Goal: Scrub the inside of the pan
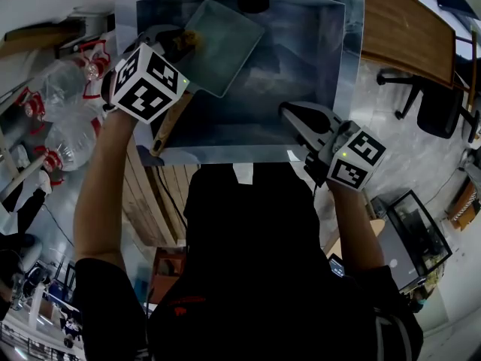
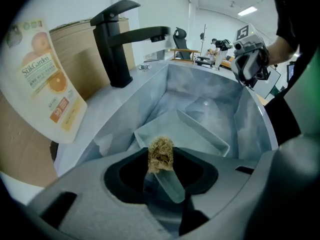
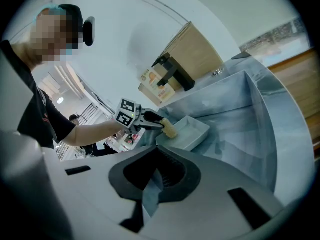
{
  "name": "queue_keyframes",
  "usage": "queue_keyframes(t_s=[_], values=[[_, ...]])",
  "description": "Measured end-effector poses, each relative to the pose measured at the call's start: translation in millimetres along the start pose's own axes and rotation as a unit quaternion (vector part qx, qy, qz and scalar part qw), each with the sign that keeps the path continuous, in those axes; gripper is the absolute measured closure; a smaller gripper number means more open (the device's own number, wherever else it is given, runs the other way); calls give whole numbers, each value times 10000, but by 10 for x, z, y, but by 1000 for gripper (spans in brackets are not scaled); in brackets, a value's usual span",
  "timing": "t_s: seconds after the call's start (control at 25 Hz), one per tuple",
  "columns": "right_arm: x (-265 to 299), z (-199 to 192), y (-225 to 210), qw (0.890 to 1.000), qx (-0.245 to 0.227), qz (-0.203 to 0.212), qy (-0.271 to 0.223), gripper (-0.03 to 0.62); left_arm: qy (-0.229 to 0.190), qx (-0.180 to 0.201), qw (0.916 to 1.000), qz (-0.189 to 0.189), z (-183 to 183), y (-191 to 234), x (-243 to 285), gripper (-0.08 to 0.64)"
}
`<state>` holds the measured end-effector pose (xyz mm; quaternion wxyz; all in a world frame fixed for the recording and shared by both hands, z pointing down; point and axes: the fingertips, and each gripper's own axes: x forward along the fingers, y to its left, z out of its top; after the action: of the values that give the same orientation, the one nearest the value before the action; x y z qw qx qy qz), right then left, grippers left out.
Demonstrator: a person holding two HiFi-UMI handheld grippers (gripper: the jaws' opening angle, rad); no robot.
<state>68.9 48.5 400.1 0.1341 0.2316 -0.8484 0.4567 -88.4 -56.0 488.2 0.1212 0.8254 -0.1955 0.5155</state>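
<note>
A shallow rectangular pan [image 1: 222, 45] lies tilted in the steel sink [image 1: 331, 59], toward its back left. My left gripper [image 1: 179, 42] hovers at the pan's left edge, shut on a tan scrub pad [image 1: 188, 39]. In the left gripper view the scrub pad [image 2: 161, 154] sticks up between the jaws of the left gripper [image 2: 163, 170], just above the pan [image 2: 186, 132]. My right gripper [image 1: 290, 114] hangs over the sink's front right, shut and holding nothing, apart from the pan. In its own view the right gripper [image 3: 152, 185] faces the pan [image 3: 193, 130] and the scrub pad [image 3: 170, 130].
A black faucet [image 2: 120, 39] stands at the sink's back rim, with a printed refill pouch [image 2: 47, 81] and a cardboard box [image 2: 75, 49] beside it. Plastic water bottles [image 1: 64, 89] lie left of the sink. A wooden tabletop [image 1: 406, 28] and an office chair [image 1: 432, 104] are to the right.
</note>
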Motion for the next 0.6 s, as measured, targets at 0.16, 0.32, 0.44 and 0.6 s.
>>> queue_keyframes(t_s=[0.16,0.32,0.44,0.6], values=[[20,25,-41,10000,24,-44,-13,588,132,74,9999,-43,-23,-3,85,399],[28,39,-54,10000,49,-48,-11,588,193,124,9997,-46,-11,-11,103,399],[46,41,-53,10000,52,-31,-11,588,211,76,9997,-62,-8,-8,120,399],[40,46,-61,10000,48,-20,-29,588,186,19,9998,-93,15,-27,134,399]])
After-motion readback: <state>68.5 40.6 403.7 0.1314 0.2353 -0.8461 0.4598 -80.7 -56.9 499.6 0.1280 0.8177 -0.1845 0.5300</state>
